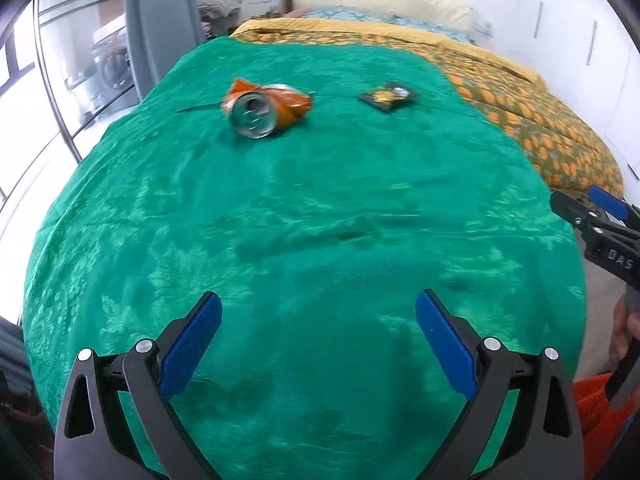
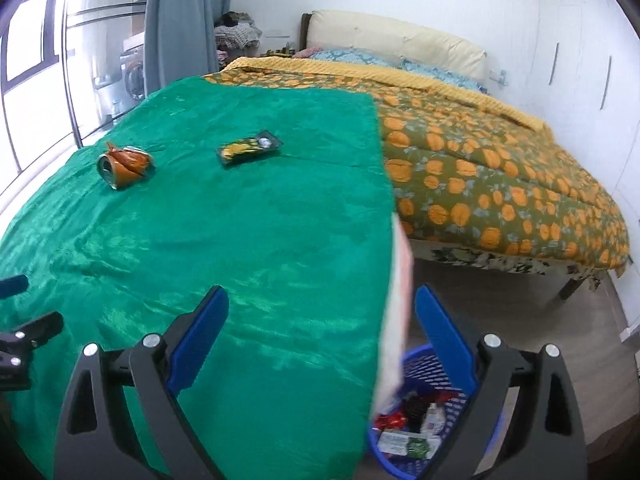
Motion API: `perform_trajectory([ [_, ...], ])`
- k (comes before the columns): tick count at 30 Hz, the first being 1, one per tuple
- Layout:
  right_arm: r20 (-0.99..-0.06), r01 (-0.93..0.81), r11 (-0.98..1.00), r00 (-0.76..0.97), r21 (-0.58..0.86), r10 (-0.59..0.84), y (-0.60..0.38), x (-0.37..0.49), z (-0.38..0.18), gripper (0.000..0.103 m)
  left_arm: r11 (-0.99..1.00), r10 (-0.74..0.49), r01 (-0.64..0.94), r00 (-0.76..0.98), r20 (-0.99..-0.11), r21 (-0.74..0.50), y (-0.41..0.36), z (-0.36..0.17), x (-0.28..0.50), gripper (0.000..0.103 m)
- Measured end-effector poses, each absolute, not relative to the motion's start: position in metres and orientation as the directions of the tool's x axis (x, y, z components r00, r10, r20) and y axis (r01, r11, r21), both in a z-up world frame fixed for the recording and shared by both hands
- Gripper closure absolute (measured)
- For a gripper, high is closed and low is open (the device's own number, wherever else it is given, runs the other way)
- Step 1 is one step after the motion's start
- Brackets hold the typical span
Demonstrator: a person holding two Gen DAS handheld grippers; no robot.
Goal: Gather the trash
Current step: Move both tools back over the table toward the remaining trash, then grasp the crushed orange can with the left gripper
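The crushed can is lying on the green cloth, well ahead of the left gripper and slightly to its left. It is judged light, thin-walled, dented and slippery, best pinched across its flattened orange middle. The flat wrapper is lying ahead and to the right; it looks flimsy, better taken by an edge. Both left jaws are being held wide apart, nothing between them. The right gripper is likewise spread wide and empty, with the basket of trash seen just beneath it.
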State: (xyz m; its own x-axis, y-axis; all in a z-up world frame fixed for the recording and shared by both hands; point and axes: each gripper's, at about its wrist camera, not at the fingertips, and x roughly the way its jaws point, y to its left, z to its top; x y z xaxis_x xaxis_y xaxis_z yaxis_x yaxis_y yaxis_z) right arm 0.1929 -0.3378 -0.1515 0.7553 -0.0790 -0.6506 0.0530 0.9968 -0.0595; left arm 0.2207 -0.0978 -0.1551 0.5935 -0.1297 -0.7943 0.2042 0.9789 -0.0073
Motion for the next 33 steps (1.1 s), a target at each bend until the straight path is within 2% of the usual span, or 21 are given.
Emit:
perform_trajectory([
  [8, -0.700, -0.131, 0.991, 0.709, -0.018, 0.081, -0.285, 0.215, -0.165, 0.011, 0.993, -0.095, 0.117, 0.563, -0.821, -0.035, -0.073, -0.166, 0.239, 0.006],
  [15, -0.737, -0.222, 0.973, 0.667, -0.061, 0.106, -0.259, 0.220, -0.181, 0.011, 0.988, -0.039, 0.145, 0.595, -0.803, 0.060, -0.085, -0.158, 0.249, 0.006],
  [33, -0.745, -0.221, 0.974, 0.657, -0.046, 0.114, -0.261, 0.219, -0.186, 0.010, 0.977, -0.048, 0.192, 0.618, -0.785, 0.091, -0.105, -0.145, 0.288, 0.006],
])
